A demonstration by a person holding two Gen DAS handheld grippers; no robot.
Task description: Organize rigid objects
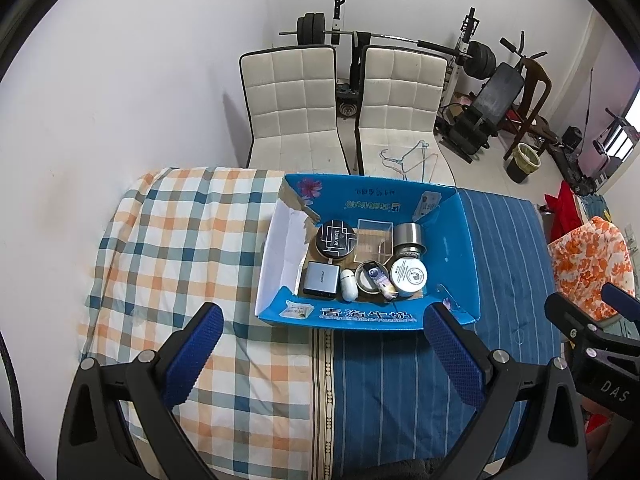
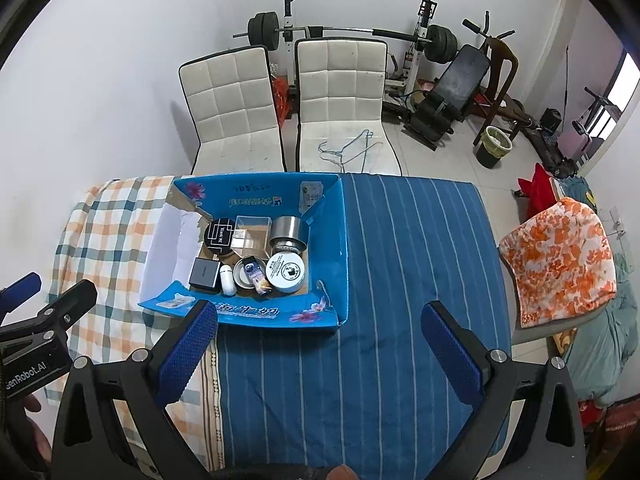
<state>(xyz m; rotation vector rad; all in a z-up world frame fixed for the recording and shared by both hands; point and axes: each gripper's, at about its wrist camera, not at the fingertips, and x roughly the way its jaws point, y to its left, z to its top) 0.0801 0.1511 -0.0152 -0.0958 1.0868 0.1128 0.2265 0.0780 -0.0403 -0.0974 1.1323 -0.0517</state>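
Both claws, left gripper (image 1: 324,344) and right gripper (image 2: 320,344), gape empty, backed off at 6 o'clock of the blue cardboard box (image 1: 368,316), with rigid items like the white round tin (image 1: 408,276) already packed inside.

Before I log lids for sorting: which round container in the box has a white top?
The white-lidded tin at the box's near right; the black round case and steel cup aren't white.
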